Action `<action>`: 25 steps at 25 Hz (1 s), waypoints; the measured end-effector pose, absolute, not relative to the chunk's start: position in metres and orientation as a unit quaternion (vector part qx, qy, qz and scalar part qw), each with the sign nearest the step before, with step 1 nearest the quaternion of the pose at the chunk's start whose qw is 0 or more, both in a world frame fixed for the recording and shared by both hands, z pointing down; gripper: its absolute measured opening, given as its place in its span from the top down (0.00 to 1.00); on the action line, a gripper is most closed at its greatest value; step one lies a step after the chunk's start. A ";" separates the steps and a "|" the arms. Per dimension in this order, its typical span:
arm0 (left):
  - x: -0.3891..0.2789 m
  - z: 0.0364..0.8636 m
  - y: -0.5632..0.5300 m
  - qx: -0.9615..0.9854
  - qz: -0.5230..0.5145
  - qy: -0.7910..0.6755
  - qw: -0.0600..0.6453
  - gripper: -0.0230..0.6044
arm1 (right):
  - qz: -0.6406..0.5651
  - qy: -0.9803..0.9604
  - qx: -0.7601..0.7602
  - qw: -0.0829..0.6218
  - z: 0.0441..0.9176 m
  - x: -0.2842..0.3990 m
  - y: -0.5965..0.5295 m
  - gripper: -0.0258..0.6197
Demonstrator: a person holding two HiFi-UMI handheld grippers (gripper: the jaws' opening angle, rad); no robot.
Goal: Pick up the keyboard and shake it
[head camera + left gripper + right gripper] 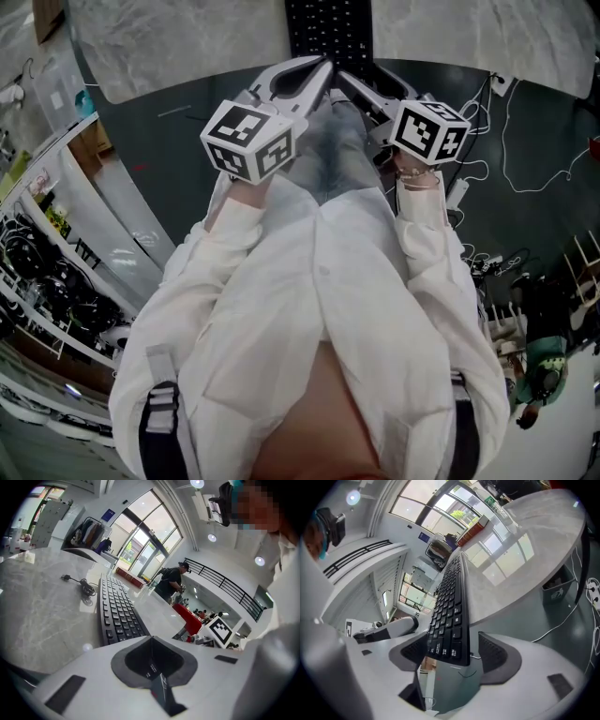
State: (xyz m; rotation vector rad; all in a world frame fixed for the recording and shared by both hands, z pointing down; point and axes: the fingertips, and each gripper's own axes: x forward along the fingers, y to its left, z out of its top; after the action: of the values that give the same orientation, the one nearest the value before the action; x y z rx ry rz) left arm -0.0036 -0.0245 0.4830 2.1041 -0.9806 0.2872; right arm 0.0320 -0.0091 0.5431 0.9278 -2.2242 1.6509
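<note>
A black keyboard point(328, 28) lies on the grey marble table point(178, 37), with its near end over the table's edge. In the right gripper view that near end point(449, 639) sits between the wide-apart jaws of my right gripper point(454, 645). Both pads stand clear of the keyboard. My left gripper point(151, 639) is shut on nothing, just short of the keyboard point(117, 611). From the head view, both grippers point(317, 67) point(349, 82) point at the keyboard's near end, side by side. The left gripper point(386, 629) shows beside the right one.
A dark cable point(82, 588) lies on the table left of the keyboard. Loose white cables point(525, 159) run over the dark floor at the right. Shelves with goods point(56, 262) stand at the left. A person point(171, 581) stands far behind the table.
</note>
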 end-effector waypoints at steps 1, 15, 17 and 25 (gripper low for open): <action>-0.003 0.483 -0.024 0.828 0.113 -0.386 0.391 0.94 | 0.565 -0.755 0.314 0.108 0.544 0.031 -0.008 0.47; -0.006 0.485 -0.021 0.826 0.115 -0.388 0.392 0.94 | 0.616 -0.751 0.220 0.086 0.549 0.008 -0.001 0.47; -0.007 0.486 -0.020 0.825 0.115 -0.389 0.394 0.94 | 0.624 -0.753 0.192 0.085 0.547 0.004 0.000 0.47; -0.009 0.486 -0.024 0.822 0.116 -0.391 0.396 0.94 | 0.631 -0.755 0.158 0.087 0.547 -0.005 -0.006 0.47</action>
State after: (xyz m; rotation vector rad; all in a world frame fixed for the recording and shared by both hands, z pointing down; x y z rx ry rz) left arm -0.0089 -0.0244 0.4861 2.0842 -0.9912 0.2929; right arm -0.0048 -0.0060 0.5467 0.4695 -2.2479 1.8780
